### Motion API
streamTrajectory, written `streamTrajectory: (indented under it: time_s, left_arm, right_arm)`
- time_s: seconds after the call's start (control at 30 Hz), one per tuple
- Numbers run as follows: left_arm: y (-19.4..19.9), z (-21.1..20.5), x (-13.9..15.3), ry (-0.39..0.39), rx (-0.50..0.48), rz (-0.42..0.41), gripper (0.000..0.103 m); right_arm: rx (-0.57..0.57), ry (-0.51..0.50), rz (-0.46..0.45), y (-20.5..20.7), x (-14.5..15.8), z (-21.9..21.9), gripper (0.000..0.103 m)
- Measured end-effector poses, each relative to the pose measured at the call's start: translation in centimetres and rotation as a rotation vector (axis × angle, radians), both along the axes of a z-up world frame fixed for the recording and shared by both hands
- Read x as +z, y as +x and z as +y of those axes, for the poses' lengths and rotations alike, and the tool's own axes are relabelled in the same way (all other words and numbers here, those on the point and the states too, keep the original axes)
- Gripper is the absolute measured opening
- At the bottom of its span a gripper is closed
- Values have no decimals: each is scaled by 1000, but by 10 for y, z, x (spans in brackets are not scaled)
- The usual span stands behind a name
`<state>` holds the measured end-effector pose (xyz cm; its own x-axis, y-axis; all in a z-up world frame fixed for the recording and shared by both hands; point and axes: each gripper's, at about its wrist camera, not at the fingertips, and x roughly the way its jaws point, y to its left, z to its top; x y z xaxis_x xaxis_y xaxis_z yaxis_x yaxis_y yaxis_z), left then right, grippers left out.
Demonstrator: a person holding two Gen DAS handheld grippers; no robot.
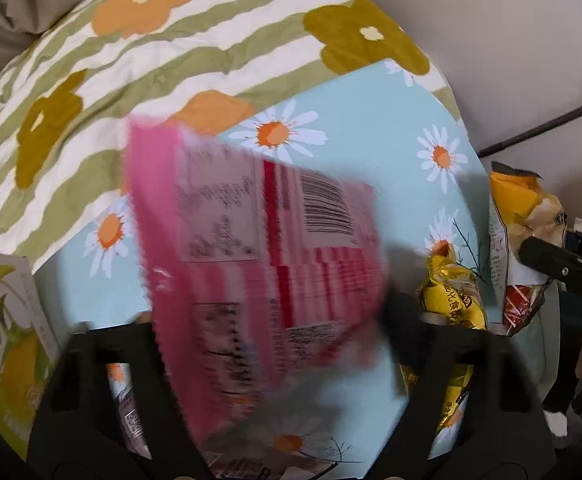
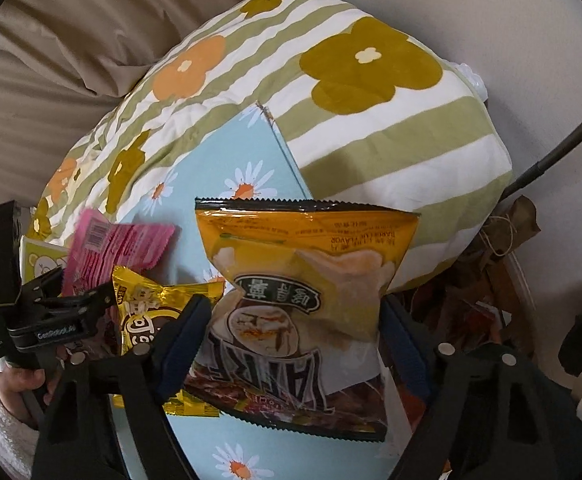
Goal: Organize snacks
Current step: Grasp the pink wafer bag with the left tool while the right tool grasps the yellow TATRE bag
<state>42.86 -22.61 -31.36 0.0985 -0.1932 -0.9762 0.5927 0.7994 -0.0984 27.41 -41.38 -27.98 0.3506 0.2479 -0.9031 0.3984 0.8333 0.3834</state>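
My left gripper (image 1: 269, 320) is shut on a pink snack packet (image 1: 251, 248), blurred, held over the blue daisy-print mat (image 1: 371, 128). The packet also shows in the right wrist view (image 2: 119, 248), with the left gripper (image 2: 71, 304) at the left. My right gripper (image 2: 295, 324) is shut on an orange chip bag (image 2: 303, 292), held upright above the mat (image 2: 227, 160). The chip bag also shows in the left wrist view (image 1: 523, 232). A yellow foil snack (image 1: 451, 300) lies on the mat between the two; it also shows in the right wrist view (image 2: 159, 312).
A green box with a bear picture (image 1: 7, 336) stands at the left edge of the mat. A striped flower-print quilt (image 2: 371, 92) lies behind the mat. A beige curtain (image 2: 71, 40) hangs at the back left. Brown bags and clutter (image 2: 503, 240) sit at the right.
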Motion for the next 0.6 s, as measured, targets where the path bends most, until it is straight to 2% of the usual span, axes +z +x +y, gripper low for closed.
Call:
streamTrajectory:
  time_s: [0.1,0.13,0.17,0.4,0.6]
  left_arm:
    - [-3,-1,2,1,-17,-23,64]
    - [-4,0,3,-1,-17,-24,63]
    - [-5,1,4,-2,-15,-25,63]
    - [-9,7,28,-27,11,-68,61]
    - [-16,13,60,-59,46,-121,60]
  right_arm:
    - [13,-10,-7,2,0,2,75]
    - [15,-13,-8,3,0,2,71]
    - [17,-15,-11,3,0,3,61]
    - [22,-2,-30,0,4,3,58]
    - [31,-17,-86,-6,28,0,57]
